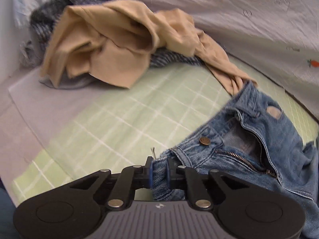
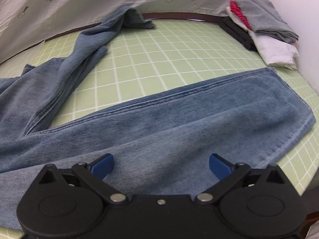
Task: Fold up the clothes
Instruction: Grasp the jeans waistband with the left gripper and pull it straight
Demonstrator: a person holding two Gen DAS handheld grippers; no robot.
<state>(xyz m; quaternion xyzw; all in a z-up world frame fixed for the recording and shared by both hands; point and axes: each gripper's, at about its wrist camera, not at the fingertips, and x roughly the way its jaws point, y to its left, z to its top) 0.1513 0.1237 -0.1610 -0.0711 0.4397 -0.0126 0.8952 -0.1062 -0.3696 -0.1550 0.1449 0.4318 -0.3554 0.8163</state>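
Observation:
Blue jeans lie on a green checked mat, zip open and brass button showing. My left gripper is shut on the waistband corner of the jeans. In the right wrist view the jeans' legs spread across the mat: one leg lies flat across the front, the other twists away to the back left. My right gripper is open, its blue pads just above the near leg, holding nothing.
A crumpled tan garment lies on a dark blue-grey knit at the mat's far left. A folded stack of grey, white and black clothes sits at the back right. A pale carrot-print sheet runs behind the mat.

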